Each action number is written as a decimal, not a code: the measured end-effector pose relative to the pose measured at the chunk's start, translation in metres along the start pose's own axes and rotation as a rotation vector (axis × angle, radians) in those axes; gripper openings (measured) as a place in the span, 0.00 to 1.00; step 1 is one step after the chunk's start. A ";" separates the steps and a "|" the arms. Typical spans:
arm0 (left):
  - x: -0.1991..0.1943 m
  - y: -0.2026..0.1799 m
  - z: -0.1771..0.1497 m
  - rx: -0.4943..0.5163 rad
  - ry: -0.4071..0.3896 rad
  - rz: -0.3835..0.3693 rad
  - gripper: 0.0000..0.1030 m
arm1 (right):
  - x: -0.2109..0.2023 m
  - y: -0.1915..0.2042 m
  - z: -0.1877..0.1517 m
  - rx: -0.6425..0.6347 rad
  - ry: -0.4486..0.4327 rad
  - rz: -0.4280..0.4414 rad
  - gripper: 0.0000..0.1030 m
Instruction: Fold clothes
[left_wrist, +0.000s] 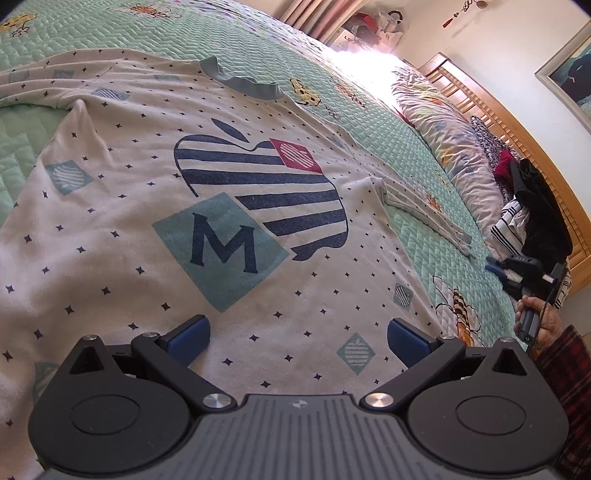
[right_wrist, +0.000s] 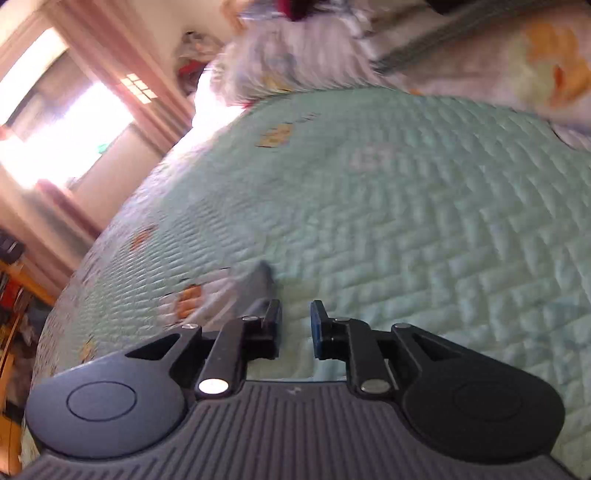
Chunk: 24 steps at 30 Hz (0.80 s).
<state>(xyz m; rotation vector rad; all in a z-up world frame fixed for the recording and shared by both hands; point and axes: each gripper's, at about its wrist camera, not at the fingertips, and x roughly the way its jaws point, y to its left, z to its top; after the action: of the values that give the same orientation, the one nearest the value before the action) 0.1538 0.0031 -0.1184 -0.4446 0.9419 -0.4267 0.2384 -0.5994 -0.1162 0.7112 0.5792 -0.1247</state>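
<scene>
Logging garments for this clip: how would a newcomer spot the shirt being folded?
On the mint green quilted bedspread, the white shirt lies spread flat in front of the left gripper. Unlike the piled clothes by the headboard, it bears a navy striped apple and a teal M square.

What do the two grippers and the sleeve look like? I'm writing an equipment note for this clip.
Both grippers look alike: the left gripper and the right gripper have black linkage arms with silver pivot screws, blue pads, round black side housings and a ribbed grey body. The person's sleeve is dark red-and-black plaid.
</scene>
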 end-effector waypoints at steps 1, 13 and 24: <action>0.000 -0.002 -0.001 0.021 0.002 0.005 0.99 | 0.003 0.022 -0.006 -0.045 0.047 0.101 0.25; -0.008 0.002 -0.009 0.071 0.004 -0.043 0.99 | 0.101 0.219 -0.141 -0.126 0.556 0.606 0.48; -0.023 0.013 0.019 -0.041 -0.066 -0.208 0.99 | 0.076 0.233 -0.138 -0.296 0.433 0.495 0.35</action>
<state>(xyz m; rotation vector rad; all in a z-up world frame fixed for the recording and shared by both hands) 0.1597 0.0297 -0.1003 -0.5931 0.8445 -0.5786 0.3085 -0.3270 -0.1066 0.5737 0.7954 0.5774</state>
